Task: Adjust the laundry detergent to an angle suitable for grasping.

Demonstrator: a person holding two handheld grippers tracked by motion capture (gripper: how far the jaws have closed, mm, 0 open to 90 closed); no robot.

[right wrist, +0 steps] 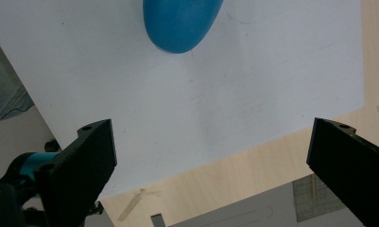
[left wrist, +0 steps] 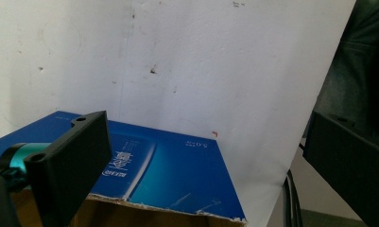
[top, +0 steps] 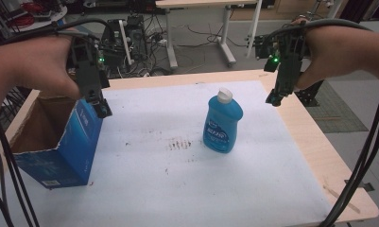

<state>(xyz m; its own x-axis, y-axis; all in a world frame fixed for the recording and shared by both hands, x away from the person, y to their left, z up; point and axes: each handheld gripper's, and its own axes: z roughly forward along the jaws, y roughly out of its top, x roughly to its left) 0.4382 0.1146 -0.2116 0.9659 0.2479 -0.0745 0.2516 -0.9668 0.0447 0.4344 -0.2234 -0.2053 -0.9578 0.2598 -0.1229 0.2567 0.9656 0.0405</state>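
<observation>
A blue detergent bottle (top: 222, 125) with a white cap stands upright near the middle of the white sheet (top: 177, 189). An open-topped blue cardboard box (top: 59, 146) stands at the sheet's left edge. My left gripper (top: 99, 105) hangs over the box's far right corner, jaws open and empty; in the left gripper view the blue box (left wrist: 177, 175) lies below and between its jaws. My right gripper (top: 275, 98) hovers above the sheet's far right edge, to the right of the bottle, open and empty. The bottle's rounded body (right wrist: 180, 23) shows at the top of the right gripper view.
The wooden table (top: 319, 156) shows as a bare strip along the right of the sheet. Black cables (top: 362, 161) trail down at both sides. Beyond the far edge stand a desk's legs (top: 225, 42) and tangled wires on the floor.
</observation>
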